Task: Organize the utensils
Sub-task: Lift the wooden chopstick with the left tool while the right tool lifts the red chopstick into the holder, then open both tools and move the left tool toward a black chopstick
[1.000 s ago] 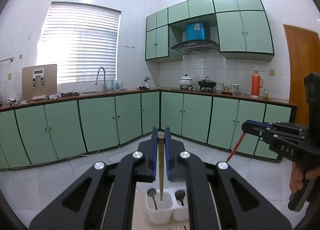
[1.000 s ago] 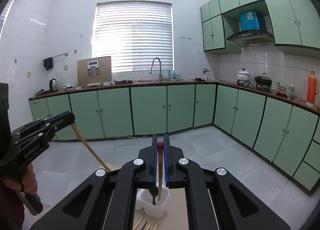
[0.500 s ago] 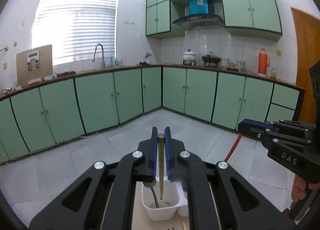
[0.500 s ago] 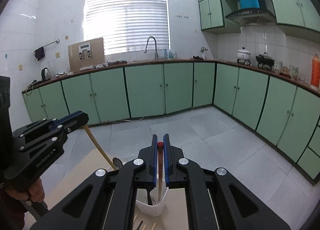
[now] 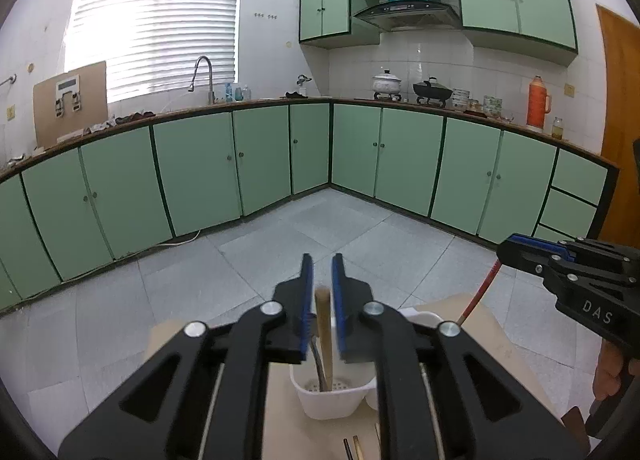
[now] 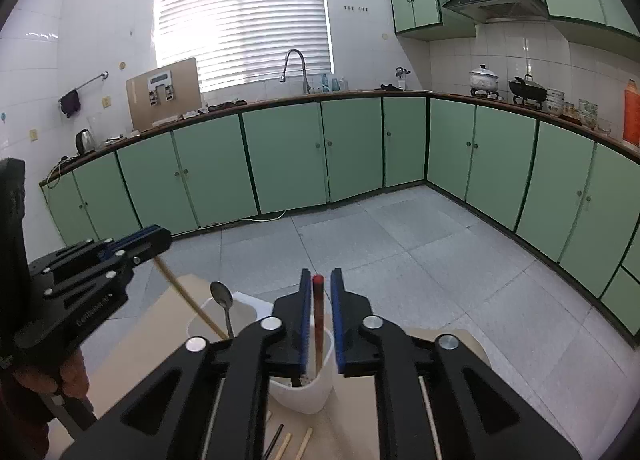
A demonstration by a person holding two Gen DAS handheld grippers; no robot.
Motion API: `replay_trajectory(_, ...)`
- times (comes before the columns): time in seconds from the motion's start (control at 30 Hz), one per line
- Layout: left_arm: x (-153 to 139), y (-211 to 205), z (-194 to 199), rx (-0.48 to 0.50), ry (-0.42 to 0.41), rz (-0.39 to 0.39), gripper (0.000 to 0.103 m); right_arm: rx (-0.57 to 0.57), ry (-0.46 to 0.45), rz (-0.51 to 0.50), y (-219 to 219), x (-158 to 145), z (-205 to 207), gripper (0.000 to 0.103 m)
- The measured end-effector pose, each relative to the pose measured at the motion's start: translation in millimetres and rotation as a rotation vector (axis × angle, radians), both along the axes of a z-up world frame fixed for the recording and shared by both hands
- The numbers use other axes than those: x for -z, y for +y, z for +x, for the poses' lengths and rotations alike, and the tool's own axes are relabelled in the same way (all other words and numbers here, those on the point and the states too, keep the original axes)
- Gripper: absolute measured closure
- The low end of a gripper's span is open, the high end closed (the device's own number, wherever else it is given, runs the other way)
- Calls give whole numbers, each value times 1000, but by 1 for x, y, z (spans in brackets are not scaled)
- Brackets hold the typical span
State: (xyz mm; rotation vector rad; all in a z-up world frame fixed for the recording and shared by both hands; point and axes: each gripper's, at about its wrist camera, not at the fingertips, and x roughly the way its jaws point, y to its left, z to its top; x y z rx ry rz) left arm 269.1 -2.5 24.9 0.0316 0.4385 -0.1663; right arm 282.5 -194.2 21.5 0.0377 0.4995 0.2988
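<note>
Both grippers (image 5: pixel 321 280) (image 6: pixel 321 292) just spread, freeing slender wooden chopsticks (image 5: pixel 324 334) (image 6: pixel 318 320) into perforated white plastic holder (image 5: pixel 332 400).

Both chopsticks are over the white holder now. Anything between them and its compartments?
Nothing visible. The wooden chopstick already reaches into the holder beside a spoon; the red-tipped chopstick stands in the other compartment. Both sets of jaws have just been opening, each chopstick between them.

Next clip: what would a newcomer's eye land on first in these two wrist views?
Two black hand-held grippers with blue pads fill the foreground: the left hand-held gripper stands open around a wooden chopstick, the right hand-held gripper around a red-tipped chopstick. Both sticks drop into a white holder, with green cabinets behind.
</note>
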Motion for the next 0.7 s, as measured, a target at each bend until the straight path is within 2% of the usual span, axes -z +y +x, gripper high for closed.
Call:
replay_trajectory(0.03,-1,3,-1,-4,-2,-7,78,5,-4,5,-2,0,-3,73)
replay_trajectory(0.07,-2,6,-4,-8,-9,-15,75,12,-10,9,-4,0,-6,65)
replay_trajectory(0.33,-8,22,-42,-55,-74,-27,45,79,-54,48,-20,7,-39,41)
replay_trajectory(0.53,11,26,-83,-103,-109,-10,35,142,-77,55,-22,36,-76,30)
replay_trajectory(0.7,46,30,-111,-115,-69,15,28,182,-91,12,-16,68,-109,19)
